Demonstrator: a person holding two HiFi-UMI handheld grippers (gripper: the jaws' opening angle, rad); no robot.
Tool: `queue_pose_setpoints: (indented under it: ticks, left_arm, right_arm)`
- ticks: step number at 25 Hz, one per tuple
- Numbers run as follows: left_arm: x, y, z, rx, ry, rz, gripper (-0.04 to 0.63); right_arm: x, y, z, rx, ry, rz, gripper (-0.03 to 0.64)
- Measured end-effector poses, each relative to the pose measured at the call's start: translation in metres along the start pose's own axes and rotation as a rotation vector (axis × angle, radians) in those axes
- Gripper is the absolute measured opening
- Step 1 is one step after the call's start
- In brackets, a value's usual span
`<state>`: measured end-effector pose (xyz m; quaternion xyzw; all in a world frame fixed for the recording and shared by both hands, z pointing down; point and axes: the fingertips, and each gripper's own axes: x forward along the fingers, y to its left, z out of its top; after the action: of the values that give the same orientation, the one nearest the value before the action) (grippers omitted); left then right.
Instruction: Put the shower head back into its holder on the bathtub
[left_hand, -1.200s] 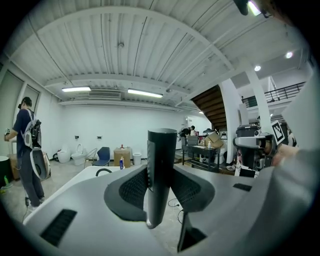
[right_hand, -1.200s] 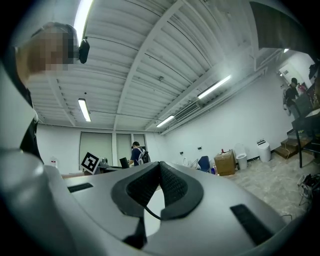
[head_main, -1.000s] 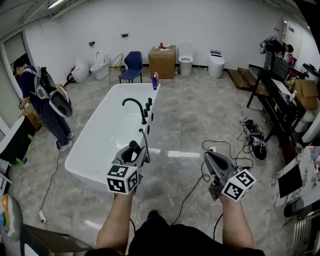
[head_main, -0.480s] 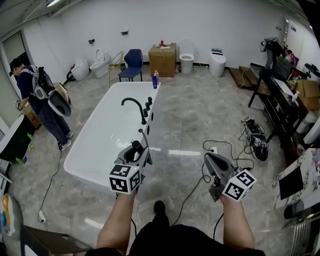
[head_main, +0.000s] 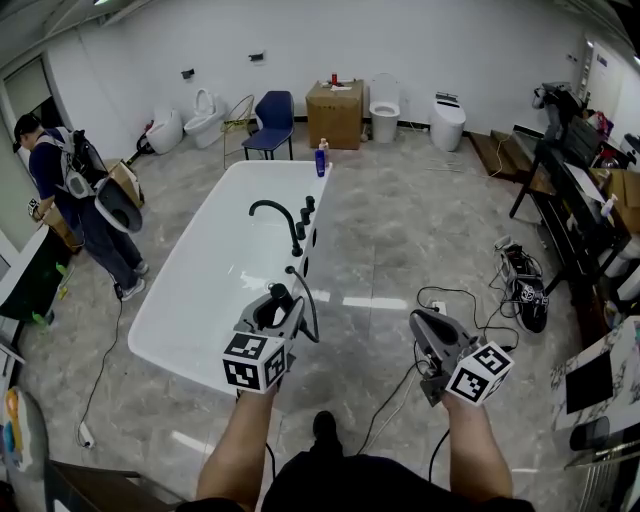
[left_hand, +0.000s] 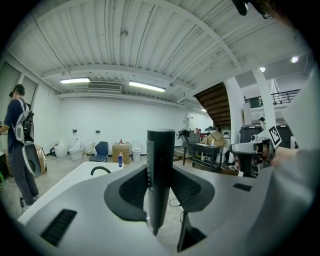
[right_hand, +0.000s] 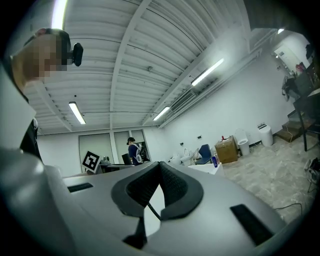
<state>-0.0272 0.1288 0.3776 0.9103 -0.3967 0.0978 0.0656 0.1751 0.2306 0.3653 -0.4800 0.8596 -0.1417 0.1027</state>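
Below my head camera, my left gripper (head_main: 272, 312) hangs over the near end of the white bathtub (head_main: 190, 300), jaws clamped on the black shower head (head_main: 272, 296). Its dark hose (head_main: 311, 302) loops beside the tub's right rim. Farther along that rim stand a curved black faucet (head_main: 276, 212) and a row of black fittings (head_main: 305, 215); which of them is the holder I cannot tell. My right gripper (head_main: 420, 320) is out over the marble floor (head_main: 400, 230), well apart from the tub. A person (head_main: 75, 195) stands left of the tub

Looking along my left jaws, the shower head's handle stands upright between the ribbed pads (left_hand: 132, 187), both pressing on it, with the faucet beyond on the left

Looking along my right jaws, the tips meet with nothing between them; a thin dark line shows through the gap beneath, and a blue bottle (right_hand: 214, 161) stands on the far tub corner
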Motion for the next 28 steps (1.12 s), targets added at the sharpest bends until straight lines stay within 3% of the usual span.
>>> queue_pose_setpoints:
  ticks: [12, 20, 28]
  left_arm:
    - [0.064, 0.086, 0.002, -0.043, 0.026, 0.016, 0.147]
    - [0.077, 0.137, 0.001, -0.078, 0.010, 0.027, 0.147]
    - [0.080, 0.159, 0.013, -0.079, -0.015, 0.021, 0.147]
  right_arm:
    - [0.110, -0.043, -0.008, 0.026, 0.067, 0.026, 0.015]
    - [0.173, -0.041, -0.015, 0.003, 0.116, 0.062, 0.015]
    - [0.208, -0.032, -0.003, -0.015, 0.120, 0.086, 0.015]
